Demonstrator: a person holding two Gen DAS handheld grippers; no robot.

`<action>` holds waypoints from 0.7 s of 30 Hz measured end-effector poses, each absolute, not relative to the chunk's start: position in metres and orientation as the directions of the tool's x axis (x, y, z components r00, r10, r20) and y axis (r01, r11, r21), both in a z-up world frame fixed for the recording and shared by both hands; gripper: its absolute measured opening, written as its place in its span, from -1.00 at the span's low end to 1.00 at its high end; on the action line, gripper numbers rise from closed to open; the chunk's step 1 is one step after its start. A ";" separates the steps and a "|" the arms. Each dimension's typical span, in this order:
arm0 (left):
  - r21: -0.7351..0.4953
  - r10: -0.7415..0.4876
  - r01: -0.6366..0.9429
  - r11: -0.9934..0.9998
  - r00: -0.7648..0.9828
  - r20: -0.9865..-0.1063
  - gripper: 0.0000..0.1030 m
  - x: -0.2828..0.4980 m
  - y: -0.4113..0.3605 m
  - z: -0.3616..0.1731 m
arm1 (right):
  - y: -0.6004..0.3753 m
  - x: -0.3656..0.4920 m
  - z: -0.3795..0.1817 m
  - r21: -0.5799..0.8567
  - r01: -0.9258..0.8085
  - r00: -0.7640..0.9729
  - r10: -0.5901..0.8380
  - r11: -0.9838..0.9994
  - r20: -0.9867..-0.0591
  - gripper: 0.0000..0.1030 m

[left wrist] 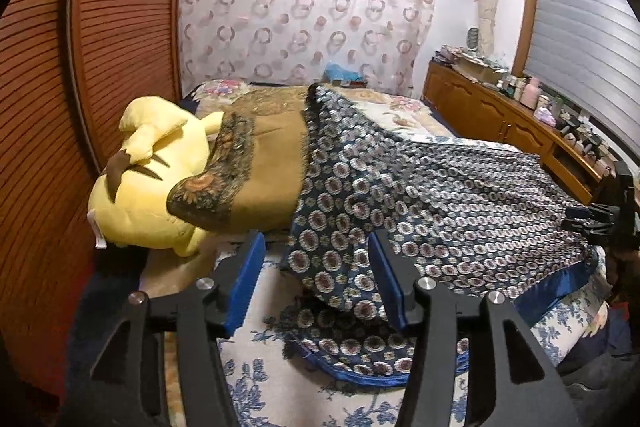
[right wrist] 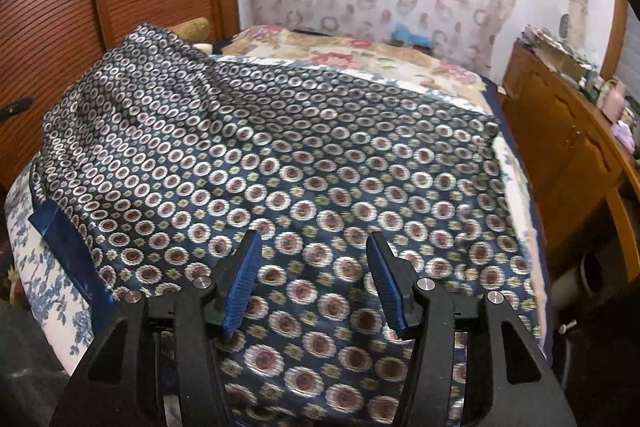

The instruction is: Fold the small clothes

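Navy medallion-print cloth [right wrist: 280, 155] lies spread across the bed [left wrist: 280, 379], one end draped over a yellow plush toy [left wrist: 148, 187]. The left tool [left wrist: 316, 283] and right tool [right wrist: 314, 281] hover released above it, blue pads apart, grasping nothing.

**Dim indoor light, warped edges**

Soft, warm room light, without glare. Both fisheye views bend heavily toward black vignetted corners. The right wrist view smears along the brown wooden sideboard [right wrist: 568, 147]; the louvred wooden wardrobe door [left wrist: 120, 27] curves strongly.
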State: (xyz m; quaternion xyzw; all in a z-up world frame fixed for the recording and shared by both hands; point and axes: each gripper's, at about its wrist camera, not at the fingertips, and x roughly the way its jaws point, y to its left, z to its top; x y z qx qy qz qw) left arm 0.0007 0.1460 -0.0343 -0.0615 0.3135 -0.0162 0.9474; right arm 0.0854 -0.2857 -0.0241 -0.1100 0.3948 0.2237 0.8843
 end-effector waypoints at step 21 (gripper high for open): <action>-0.123 -0.047 -0.050 0.991 0.734 -0.677 0.02 0.011 0.146 -0.079 | -0.233 0.073 -0.043 -0.004 -0.595 0.499 0.366 0.804 -0.785 0.18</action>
